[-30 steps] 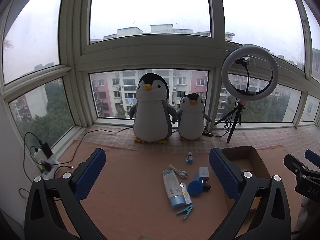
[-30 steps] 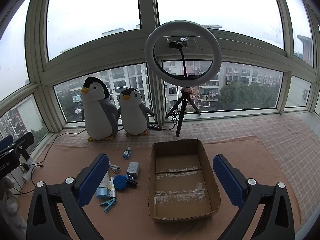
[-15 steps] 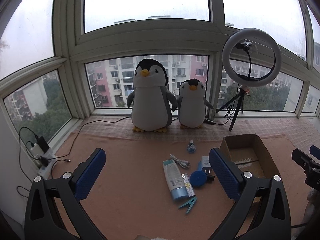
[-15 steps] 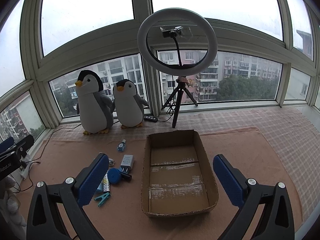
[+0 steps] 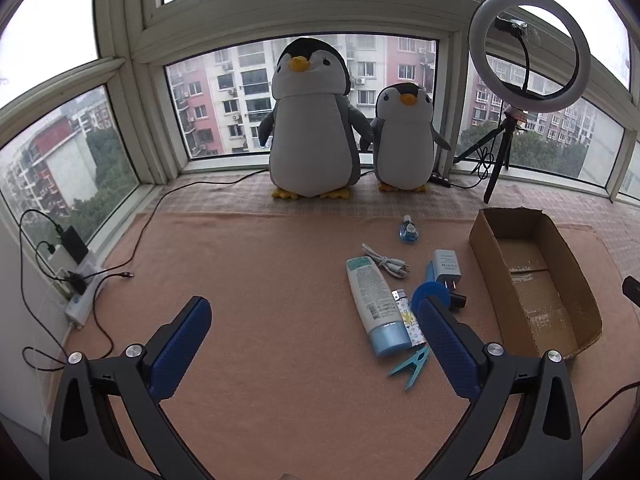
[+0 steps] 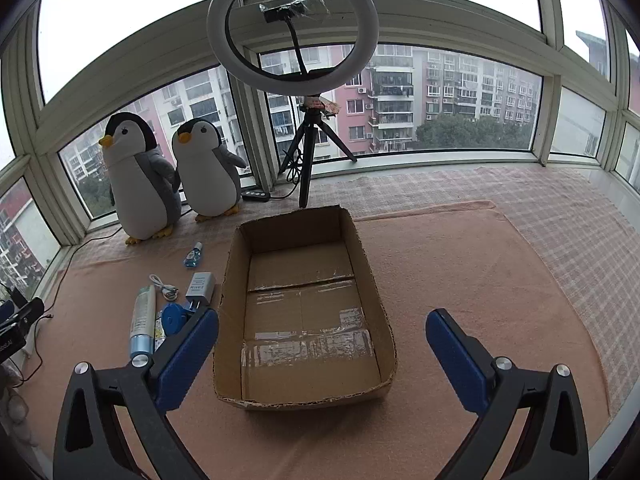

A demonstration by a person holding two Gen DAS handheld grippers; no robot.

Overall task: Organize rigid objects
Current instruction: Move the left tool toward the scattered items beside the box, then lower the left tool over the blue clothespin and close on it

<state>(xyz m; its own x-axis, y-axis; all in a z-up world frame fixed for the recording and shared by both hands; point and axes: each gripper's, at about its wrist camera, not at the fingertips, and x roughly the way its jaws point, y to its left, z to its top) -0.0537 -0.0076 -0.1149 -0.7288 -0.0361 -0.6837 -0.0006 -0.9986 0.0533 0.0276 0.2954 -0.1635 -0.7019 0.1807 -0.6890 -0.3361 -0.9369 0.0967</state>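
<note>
An open cardboard box [image 6: 372, 280] lies on the pink mat, empty; it also shows in the left wrist view [image 5: 492, 240]. To its left lie a white-blue tube [image 5: 374, 304], a white cable [image 5: 384, 265], a white charger [image 5: 446, 266], a blue round lid [image 5: 426, 294], a small patterned stick [image 5: 408, 320], a teal clothespin [image 5: 412, 364] and a small blue bottle [image 5: 408, 232]. My left gripper [image 5: 312, 324] is open and empty, above the mat left of the tube. My right gripper [image 6: 322, 342] is open and empty above the box.
Two plush penguins [image 5: 312, 128] stand at the window. A ring light on a tripod [image 6: 296, 40] stands behind the box. A power strip with cables [image 5: 76, 276] lies at the left edge. A checked cloth [image 6: 560, 220] covers the right side.
Both grippers have moved forward and tilted down; the objects and the box look nearer and lower in view. Nothing was picked up.
</note>
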